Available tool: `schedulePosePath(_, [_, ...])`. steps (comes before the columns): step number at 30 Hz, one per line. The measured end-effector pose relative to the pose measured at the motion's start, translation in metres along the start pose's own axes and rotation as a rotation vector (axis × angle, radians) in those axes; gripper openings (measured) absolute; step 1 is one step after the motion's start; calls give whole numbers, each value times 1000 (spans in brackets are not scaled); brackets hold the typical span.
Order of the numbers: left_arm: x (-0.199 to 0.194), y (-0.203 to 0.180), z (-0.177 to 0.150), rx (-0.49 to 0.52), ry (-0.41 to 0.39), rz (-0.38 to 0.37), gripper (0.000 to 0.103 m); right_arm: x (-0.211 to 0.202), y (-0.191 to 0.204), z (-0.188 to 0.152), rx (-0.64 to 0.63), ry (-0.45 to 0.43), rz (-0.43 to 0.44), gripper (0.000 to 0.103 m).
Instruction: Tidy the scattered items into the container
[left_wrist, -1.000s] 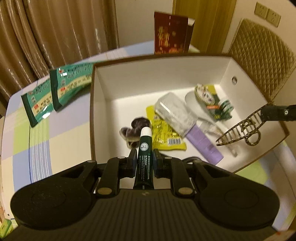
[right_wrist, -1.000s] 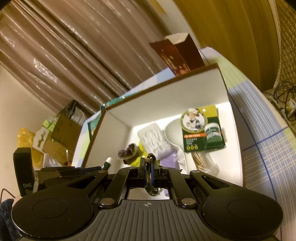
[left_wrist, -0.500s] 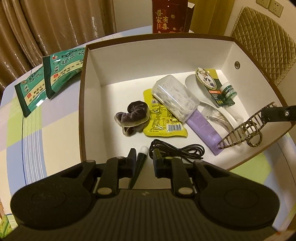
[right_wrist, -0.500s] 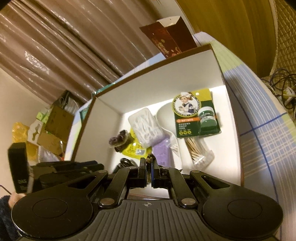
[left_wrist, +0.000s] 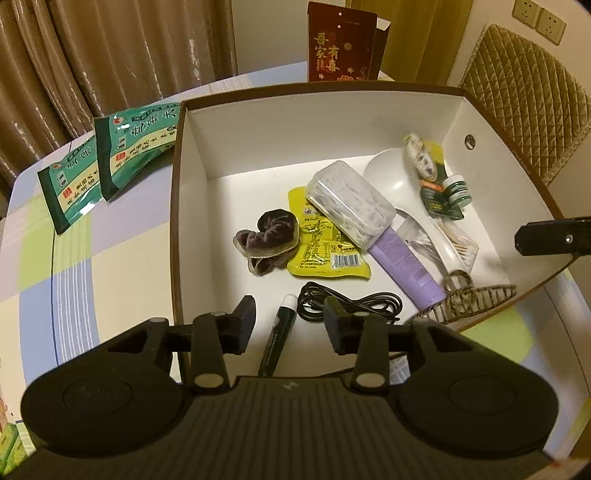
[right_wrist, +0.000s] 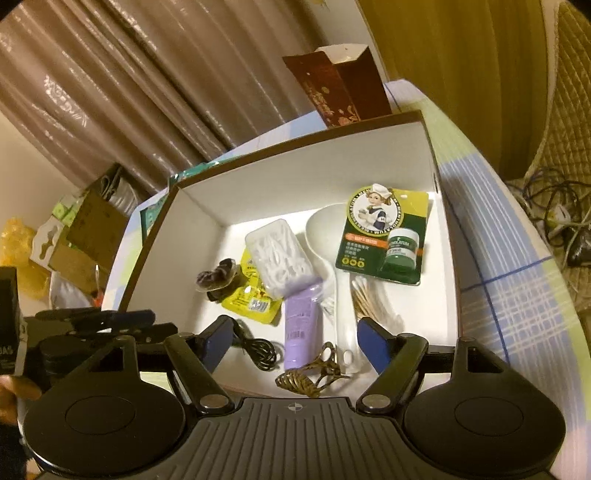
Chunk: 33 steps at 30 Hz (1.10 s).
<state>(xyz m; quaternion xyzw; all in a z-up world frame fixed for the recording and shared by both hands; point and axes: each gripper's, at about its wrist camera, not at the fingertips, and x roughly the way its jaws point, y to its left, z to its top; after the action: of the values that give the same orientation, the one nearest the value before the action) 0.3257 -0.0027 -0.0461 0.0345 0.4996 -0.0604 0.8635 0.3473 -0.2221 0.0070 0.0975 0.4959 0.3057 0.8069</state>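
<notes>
Left wrist view: left claw spread wide, dark green tube lying loose between the fingers at 6 o'clock inside the box. Right claw also spread, hair clip loose below it on the box floor. Both look released; lift straight up, clear the rim. Then go 10 o'clock for the green packets on the surface.

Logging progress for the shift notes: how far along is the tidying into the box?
Mostly done: the dark green tube and hair claw lie in the box with the other items. Nothing is in hand; the left hand-held gripper and right hand-held gripper are both open. Left: two green packets on the table.
</notes>
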Motion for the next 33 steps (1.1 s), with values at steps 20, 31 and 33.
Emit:
schedulePosePath(20, [-21, -11, -1, 14, -43, 12, 61, -6, 33, -16, -217, -41, -149, 96])
schedulePosePath(31, [-35, -16, -4, 22, -73, 26, 74, -10, 40, -28, -268, -85, -236, 101])
schedulePosePath(33, [-38, -17, -6, 20, -83, 35, 80, -13, 40, -30, -266, -92, -248, 101])
